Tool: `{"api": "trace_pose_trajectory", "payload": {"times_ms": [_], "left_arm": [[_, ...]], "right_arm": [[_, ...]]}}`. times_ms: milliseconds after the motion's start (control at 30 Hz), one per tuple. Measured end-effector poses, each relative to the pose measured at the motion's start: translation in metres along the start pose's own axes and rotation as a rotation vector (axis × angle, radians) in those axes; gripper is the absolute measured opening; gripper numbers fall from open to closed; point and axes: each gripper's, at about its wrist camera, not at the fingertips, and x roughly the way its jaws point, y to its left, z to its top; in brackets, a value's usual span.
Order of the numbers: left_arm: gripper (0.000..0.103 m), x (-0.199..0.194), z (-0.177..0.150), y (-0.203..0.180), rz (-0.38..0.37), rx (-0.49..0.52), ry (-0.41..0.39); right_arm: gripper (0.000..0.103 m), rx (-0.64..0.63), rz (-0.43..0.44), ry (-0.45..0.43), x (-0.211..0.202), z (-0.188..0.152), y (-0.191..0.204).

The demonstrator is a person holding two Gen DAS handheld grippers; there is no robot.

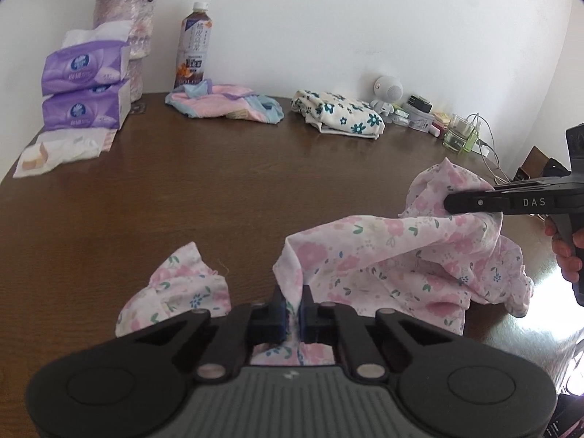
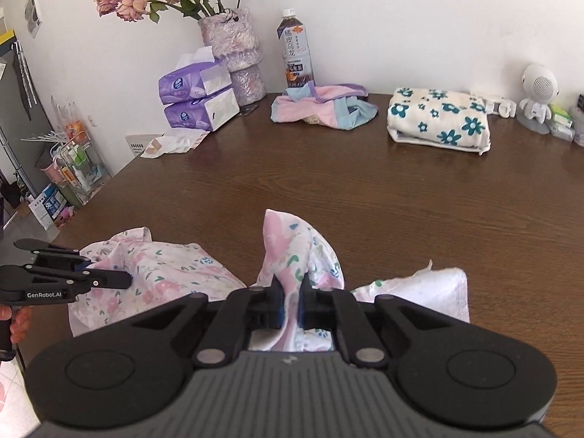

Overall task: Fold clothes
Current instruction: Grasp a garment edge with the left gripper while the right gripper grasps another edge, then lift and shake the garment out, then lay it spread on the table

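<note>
Currently we hold one garment [image 1: 394, 255], thin pale pink cloth printed with pink flowers and small green leaves, crumpled and bunched, on the brown table [image 1: 219, 182]. It lies just ahead of both tools and stretches from one to the other, so its long axis runs between the two grippers; which end is collar or hem we cannot tell. Our left gripper [image 1: 292, 314] is clenched on a fold of it, cloth squeezed between the blue pads. Our right gripper [image 2: 290, 306] is likewise clamped on a raised peak of the same cloth [image 2: 292, 252].

Counts: two grippers, one garment in hand. Well beyond the tools, by the wall: two other cloth bundles, one pink-and-blue [image 2: 321, 107], one white with teal flowers [image 2: 438, 120]; two purple tissue packs [image 2: 197, 100], stacked; one bottle [image 2: 295, 51]; one vase [image 2: 233, 54].
</note>
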Motion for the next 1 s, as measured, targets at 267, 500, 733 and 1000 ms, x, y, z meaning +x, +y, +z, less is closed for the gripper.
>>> {"api": "trace_pose_trajectory", "payload": {"times_ms": [267, 500, 733, 1000], "left_arm": [[0.004, 0.013, 0.071, -0.023, 0.090, 0.131, -0.165], [0.004, -0.001, 0.141, -0.060, 0.220, 0.313, -0.408], [0.004, -0.046, 0.125, -0.099, 0.310, 0.560, -0.541], [0.004, -0.051, -0.011, -0.118, 0.210, 0.742, -0.314]], "right_arm": [[0.005, -0.026, -0.143, -0.120, -0.003, 0.043, -0.026], [0.004, -0.096, -0.313, -0.314, -0.020, 0.113, -0.035], [0.004, -0.258, -0.382, -0.531, -0.079, 0.127, -0.014], [0.004, -0.454, -0.293, -0.399, -0.107, 0.018, 0.010]]}}
